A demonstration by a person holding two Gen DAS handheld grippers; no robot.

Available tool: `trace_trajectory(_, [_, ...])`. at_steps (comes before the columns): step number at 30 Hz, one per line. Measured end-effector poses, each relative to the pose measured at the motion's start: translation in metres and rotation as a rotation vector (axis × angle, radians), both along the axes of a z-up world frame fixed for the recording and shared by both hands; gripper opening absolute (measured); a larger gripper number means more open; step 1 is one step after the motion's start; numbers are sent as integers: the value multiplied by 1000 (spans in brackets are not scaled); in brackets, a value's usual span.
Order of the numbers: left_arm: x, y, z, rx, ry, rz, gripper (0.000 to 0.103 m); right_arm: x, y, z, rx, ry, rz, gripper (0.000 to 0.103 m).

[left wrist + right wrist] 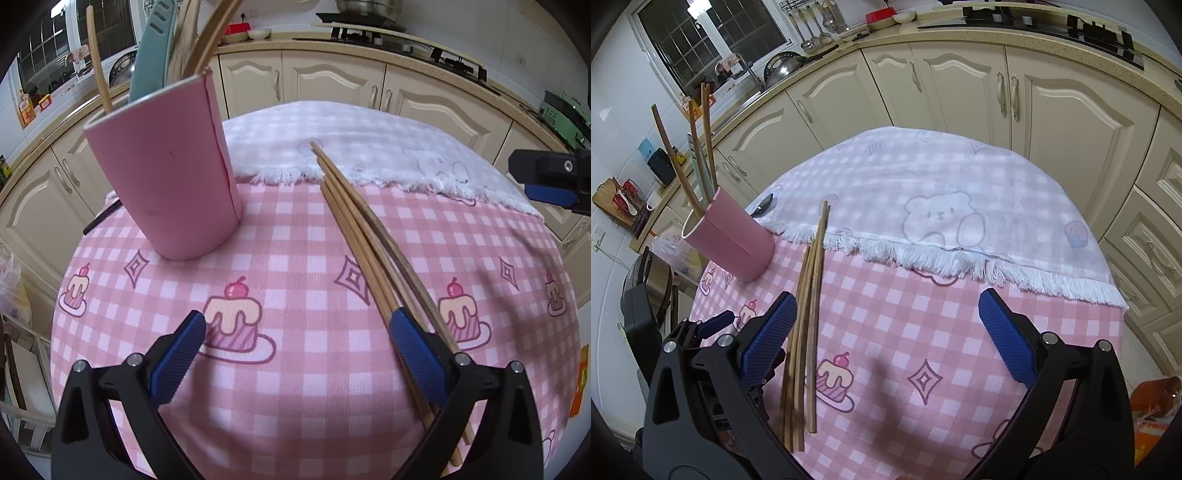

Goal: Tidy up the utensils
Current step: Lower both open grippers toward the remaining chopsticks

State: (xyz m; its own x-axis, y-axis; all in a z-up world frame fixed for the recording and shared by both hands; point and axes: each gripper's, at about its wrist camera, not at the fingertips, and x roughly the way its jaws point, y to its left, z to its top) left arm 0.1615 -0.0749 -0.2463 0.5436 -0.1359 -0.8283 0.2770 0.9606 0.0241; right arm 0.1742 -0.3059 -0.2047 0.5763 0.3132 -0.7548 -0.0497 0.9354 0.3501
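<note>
Both the left gripper (297,354) and right gripper (888,334) are spread wide, holding nothing. The loose wooden chopsticks (809,314) lie on the pink checked tablecloth (923,306) (tips on the white fringed towel (923,206)), beside the pink cylindrical holder (162,173); cloth rightward lies bare.

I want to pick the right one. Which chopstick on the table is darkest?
The rightmost chopstick of the bundle in the left wrist view: dark brown, the others pale tan. It lies loose on the tablecloth.
</note>
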Motion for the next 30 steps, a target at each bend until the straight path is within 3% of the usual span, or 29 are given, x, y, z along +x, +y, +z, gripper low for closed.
trace_trajectory(14, [27,-7,-6,-34,37,56,99,6,6,-12,-20,38,28,97])
trace_trajectory(30, [48,-18,-6,-6,17,126,98,14,11,-17,-34,58,38,97])
